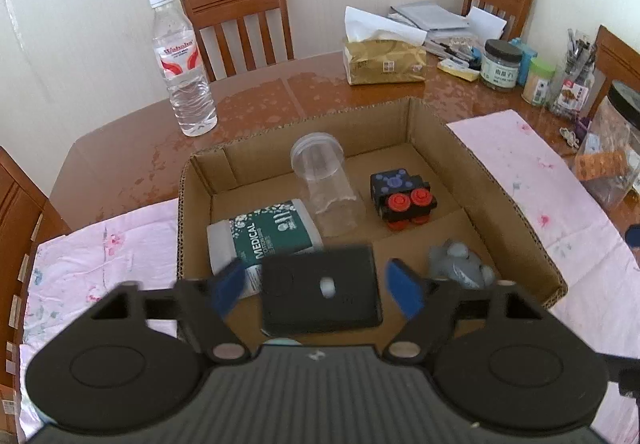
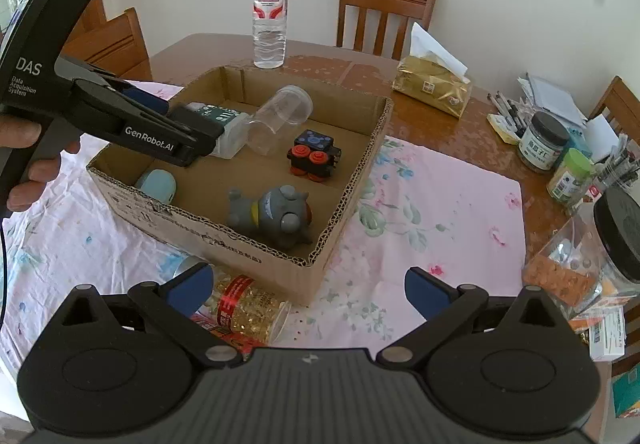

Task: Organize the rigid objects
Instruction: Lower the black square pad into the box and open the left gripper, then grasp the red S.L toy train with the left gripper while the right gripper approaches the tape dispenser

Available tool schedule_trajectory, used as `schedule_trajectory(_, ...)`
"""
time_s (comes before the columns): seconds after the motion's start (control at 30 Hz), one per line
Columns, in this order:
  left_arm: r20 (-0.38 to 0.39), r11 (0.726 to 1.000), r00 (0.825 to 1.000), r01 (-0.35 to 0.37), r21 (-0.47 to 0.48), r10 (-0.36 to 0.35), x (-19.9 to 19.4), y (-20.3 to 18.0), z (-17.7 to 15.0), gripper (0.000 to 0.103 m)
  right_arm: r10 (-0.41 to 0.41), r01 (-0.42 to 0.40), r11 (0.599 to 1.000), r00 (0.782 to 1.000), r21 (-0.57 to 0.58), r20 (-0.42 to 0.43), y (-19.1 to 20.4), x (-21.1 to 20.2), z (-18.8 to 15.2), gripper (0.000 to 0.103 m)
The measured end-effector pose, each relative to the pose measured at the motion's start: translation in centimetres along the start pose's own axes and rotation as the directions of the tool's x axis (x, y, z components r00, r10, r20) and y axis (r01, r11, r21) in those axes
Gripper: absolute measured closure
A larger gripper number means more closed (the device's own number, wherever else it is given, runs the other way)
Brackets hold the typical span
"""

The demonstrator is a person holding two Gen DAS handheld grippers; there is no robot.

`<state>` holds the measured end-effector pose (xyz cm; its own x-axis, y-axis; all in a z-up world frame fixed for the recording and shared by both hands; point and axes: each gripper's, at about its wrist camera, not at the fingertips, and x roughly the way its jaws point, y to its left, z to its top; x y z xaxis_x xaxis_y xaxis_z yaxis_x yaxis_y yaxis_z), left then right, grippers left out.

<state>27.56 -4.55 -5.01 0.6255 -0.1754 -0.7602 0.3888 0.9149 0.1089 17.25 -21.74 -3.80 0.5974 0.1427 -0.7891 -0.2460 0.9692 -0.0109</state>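
Black case (image 1: 320,290) between spread left fingers (image 1: 228,286), untouched, inside cardboard box (image 1: 512,199); right fingers (image 2: 190,290) open.

The glossy brown wooden surface (image 1: 260,99) carries a pink floral cloth (image 2: 432,211), and on that cloth an open cardboard box (image 2: 248,256) sits just ahead of the right claw (image 2: 310,290). A jar of yellow capsules (image 2: 248,308) lies on its side on the cloth beside that claw's left finger. Beyond the box stand a water bottle (image 1: 182,67) and a gold tissue pack (image 1: 384,61). Jars (image 2: 542,143) crowd the surface to the claw's right.
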Motion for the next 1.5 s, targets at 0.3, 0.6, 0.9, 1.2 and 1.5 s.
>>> schedule_trajectory(0.3, 0.046, 0.999, 0.998, -0.039, -0.009, 0.039, -2.2, 0.3, -0.4, 0.005, -0.054, 0.054, 0.999, 0.998, 0.004, -0.023, -0.1, 0.4, -0.7, 0.000)
schedule_trajectory(0.6, 0.071, 0.997, 0.995, -0.066, -0.028, 0.068, -4.6, 0.7, -3.3, 0.004, -0.096, 0.094, 0.995, 0.988, -0.022, -0.119, 1.0, 1.3, -4.0, 0.000)
schedule_trajectory(0.9, 0.040, 0.991, 0.996, -0.071, -0.111, 0.076, -6.9, 2.0, -7.3, 0.003, -0.151, 0.139, 0.987, 0.974, -0.083, -0.171, 4.3, 2.5, -6.2, 0.000)
schedule_trajectory(1.2, 0.031, 0.992, 0.998, -0.054, -0.115, 0.058, -8.4, 3.1, -10.1, 0.004, -0.138, 0.140, 0.990, 0.979, -0.001, -0.152, 6.9, 3.7, -6.6, 0.000)
schedule_trajectory(1.5, 0.006, 0.995, 0.999, 0.045, -0.086, -0.044, -8.3, 2.7, -12.0, 0.004, -0.205, 0.219, 0.972, 0.967, 0.085, -0.148, 6.1, 4.6, -8.3, 0.000)
